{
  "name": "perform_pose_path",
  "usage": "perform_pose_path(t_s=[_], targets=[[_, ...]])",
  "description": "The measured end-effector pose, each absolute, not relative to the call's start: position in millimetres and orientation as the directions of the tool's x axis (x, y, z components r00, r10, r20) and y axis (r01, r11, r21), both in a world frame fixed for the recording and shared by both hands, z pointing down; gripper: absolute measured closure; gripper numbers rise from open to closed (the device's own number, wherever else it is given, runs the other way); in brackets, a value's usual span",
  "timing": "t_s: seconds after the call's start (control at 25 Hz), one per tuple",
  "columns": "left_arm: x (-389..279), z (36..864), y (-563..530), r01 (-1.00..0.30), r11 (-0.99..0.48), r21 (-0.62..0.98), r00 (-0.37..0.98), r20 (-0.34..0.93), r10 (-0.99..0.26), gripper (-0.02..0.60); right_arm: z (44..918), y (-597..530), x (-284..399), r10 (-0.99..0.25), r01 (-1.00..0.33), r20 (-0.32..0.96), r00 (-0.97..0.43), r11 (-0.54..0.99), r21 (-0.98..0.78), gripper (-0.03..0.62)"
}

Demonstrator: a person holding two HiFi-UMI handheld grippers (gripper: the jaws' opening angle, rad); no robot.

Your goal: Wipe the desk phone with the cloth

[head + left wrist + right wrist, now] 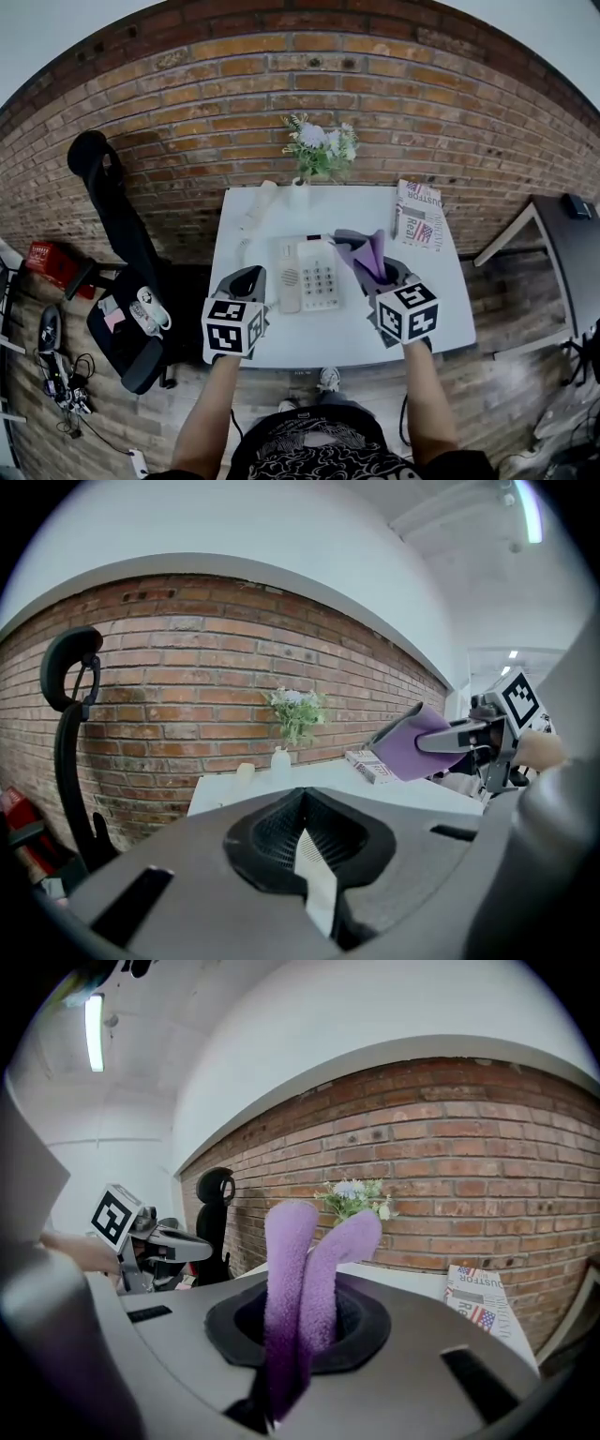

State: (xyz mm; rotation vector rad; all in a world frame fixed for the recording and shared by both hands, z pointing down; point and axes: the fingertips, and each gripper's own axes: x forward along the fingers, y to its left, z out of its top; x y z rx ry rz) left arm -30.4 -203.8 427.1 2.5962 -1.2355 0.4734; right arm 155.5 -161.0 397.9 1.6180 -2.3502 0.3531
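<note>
Right now one beige desk phone (309,274), boxy with a grid of square keys, is sitting uncovered on the smooth white table (441,319). Just right of the phone, the right gripper (380,272) is pinching one fuzzy purple cloth (300,1288), which is folded and sticking up from the clamped jaws in two soft lobes. Just left of the phone, the left gripper (246,281) is hovering with its jaws pressed together and nothing between them. Behind the phone, one white vase of flowers (319,150) is standing by the rough brick wall (187,122). Behind it to the right, one folded newspaper (418,216) is lying flat, and well to its left one black office chair (117,234) is standing
</note>
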Motion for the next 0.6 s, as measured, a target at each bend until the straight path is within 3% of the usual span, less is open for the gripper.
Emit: perform_pose_path(t_s=[0.6], targets=[[-49.3,425.8,-188.2,-0.786,-0.615,0.06,0.589,0.375,-0.716,0.575,398.4,-139.9,147.7,-0.895,-0.957,0.346,-0.281,0.29,-0.026,0.546]])
